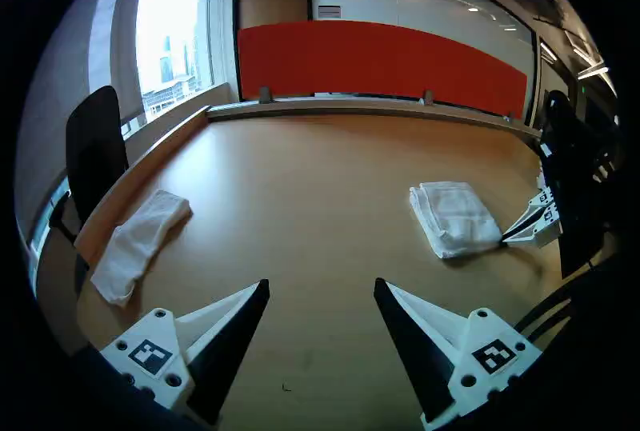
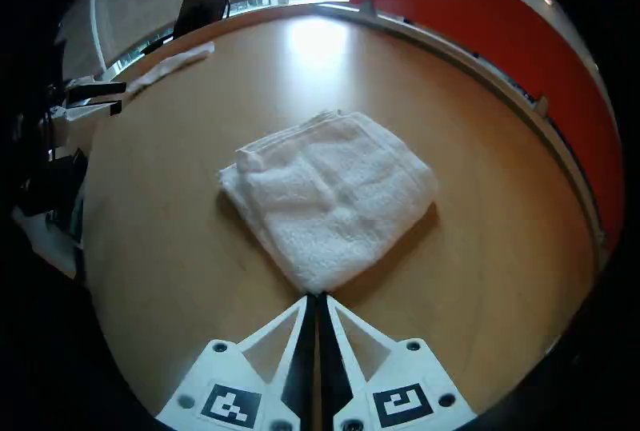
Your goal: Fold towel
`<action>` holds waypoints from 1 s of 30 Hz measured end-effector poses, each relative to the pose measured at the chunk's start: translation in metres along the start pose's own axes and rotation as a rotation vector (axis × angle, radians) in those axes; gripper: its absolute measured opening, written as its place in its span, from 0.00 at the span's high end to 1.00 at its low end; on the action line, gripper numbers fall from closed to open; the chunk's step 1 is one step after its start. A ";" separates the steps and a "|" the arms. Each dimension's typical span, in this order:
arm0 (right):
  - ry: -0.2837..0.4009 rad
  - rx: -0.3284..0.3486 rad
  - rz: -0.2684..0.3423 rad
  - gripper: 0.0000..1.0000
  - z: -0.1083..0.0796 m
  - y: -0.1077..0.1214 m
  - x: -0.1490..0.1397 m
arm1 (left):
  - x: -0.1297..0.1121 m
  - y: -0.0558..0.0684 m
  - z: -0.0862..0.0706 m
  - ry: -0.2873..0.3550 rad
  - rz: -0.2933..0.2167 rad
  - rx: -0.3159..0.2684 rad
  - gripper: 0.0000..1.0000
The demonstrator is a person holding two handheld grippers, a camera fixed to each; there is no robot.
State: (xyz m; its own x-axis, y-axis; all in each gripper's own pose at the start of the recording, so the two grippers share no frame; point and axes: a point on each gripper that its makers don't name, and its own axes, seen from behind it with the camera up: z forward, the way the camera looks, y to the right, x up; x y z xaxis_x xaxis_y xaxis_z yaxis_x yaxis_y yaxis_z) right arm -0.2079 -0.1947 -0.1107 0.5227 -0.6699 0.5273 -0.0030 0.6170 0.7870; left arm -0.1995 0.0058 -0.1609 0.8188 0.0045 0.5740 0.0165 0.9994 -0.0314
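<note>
Right gripper view is showing the right claw [image 2: 318,303] closed to a slit, tips touching the near corner of the folded towel [image 2: 332,191] lying well inside the worktop [image 2: 480,231] edges. Left claw [image 1: 320,291] is hanging wide open. Soft, light terry is likely flopping when lifted; pinching corners looks best.

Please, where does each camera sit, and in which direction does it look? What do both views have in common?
Left gripper view: rides on the left gripper, fingers open, facing across the wooden table toward the red partition; the right gripper shows at right.
Right gripper view: rides on the right gripper, fingers shut, looking down at the folded towel.
Shared: the folded towel, the loose towel and the table.
</note>
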 end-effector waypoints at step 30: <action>0.289 -0.103 -0.110 0.98 -0.091 0.038 0.157 | 0.021 -0.004 0.000 0.044 0.025 -0.026 0.02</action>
State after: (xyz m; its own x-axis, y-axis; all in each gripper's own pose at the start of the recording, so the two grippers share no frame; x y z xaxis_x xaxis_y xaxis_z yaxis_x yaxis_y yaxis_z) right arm -0.0485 -0.2392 -0.0269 0.7355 -0.5990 0.3166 0.1452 0.5957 0.7900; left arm -0.1823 0.0015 -0.1481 0.8437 0.0274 0.5361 0.0099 0.9977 -0.0667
